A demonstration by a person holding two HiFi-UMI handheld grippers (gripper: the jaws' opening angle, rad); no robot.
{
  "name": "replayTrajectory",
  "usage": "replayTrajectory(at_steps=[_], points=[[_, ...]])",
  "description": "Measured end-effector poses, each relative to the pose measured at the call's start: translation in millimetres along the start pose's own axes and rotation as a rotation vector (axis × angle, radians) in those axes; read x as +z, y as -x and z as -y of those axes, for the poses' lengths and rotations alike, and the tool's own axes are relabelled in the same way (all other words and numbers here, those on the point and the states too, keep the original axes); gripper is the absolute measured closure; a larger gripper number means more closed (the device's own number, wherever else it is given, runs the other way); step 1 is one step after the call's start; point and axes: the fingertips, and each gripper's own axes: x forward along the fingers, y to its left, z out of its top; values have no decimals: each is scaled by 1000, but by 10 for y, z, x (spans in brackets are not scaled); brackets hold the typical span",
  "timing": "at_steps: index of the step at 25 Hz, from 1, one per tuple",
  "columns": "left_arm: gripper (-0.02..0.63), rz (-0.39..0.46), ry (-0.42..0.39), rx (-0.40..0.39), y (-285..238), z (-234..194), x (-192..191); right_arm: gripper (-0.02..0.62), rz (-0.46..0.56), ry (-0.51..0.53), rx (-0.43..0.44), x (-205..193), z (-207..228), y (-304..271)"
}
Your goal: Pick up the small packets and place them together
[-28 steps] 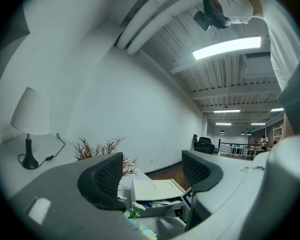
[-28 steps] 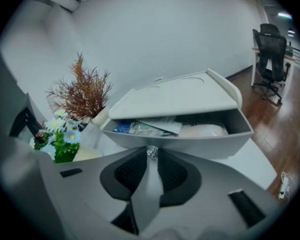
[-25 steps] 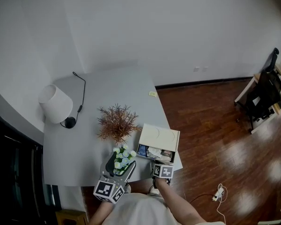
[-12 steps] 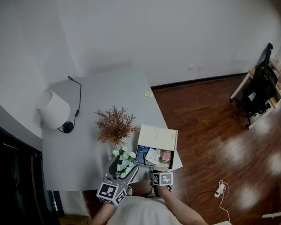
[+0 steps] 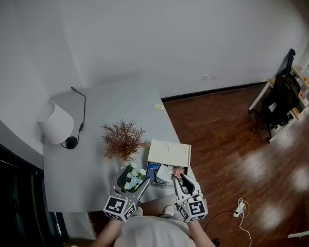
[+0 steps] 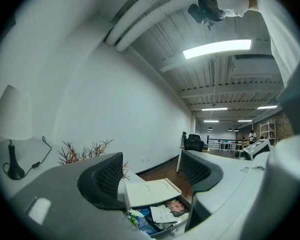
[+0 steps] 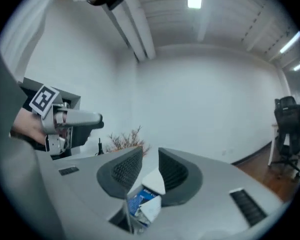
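A shallow open box with a cream lid stands at the table's near right corner and holds several small packets. My right gripper hovers just in front of it, raised and pointing level. Its jaws have just opened a little and stay shut on a small blue-and-white packet, which hangs between the right gripper's pads. My left gripper is open and empty, to the left over the flowers. In the left gripper view the box and its packets show beyond the left gripper's jaws.
A small pot of white and blue flowers stands left of the box. A dried brown plant is behind it, a white lamp at the table's far left, and a yellow note near the right edge. Wooden floor lies to the right.
My right gripper has lifted up from the box toward the camera and now points level with a packet between its jaws. The left gripper has stayed put.
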Motion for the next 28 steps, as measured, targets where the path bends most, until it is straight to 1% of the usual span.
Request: replayTrajectory(at_steps=[2, 3, 5, 6, 8, 10, 11, 12, 13, 16, 18, 21, 22, 23, 25, 26, 28], points=[[253, 3, -7, 2, -14, -23, 35, 483, 58, 47, -30, 278, 74, 87], [253, 5, -17, 5, -16, -29, 55, 483, 74, 92, -45, 398, 93, 139], [253, 9, -64, 10, -16, -36, 101, 483, 99, 180, -81, 625, 105, 249], [253, 9, -97, 15, -17, -35, 122, 483, 117, 200, -92, 721, 112, 296], [253, 5, -161, 24, -19, -17, 137, 483, 159, 174, -87, 842, 148, 352], [253, 5, -191, 28, -18, 11, 126, 478, 177, 96, -82, 853, 200, 359], [253, 11, -194, 27, -20, 29, 136, 418, 175, 64, -91, 831, 228, 353], [253, 19, -196, 24, -24, 50, 160, 282, 166, 45, -102, 795, 251, 343], [253, 25, -199, 20, -28, 67, 181, 210, 153, 39, -110, 752, 264, 332], [250, 44, -205, 18, -48, 60, 185, 209, 123, 67, -98, 654, 248, 310], [252, 35, -207, 32, -56, 16, 150, 210, 111, 84, -92, 618, 248, 300], [274, 18, -190, 70, -49, -74, 138, 212, 107, 59, -87, 590, 301, 289], [275, 23, -179, 81, -39, -99, 153, 218, 101, 49, -80, 571, 320, 277], [275, 30, -172, 89, -27, -120, 170, 243, 88, 44, -67, 538, 337, 257], [277, 46, -161, 108, -3, -152, 196, 249, 33, 40, -28, 409, 365, 188], [278, 49, -156, 117, 8, -165, 200, 249, -12, 36, 2, 304, 367, 140], [278, 47, -150, 135, 28, -190, 189, 249, -129, 22, 87, 8, 323, 20]])
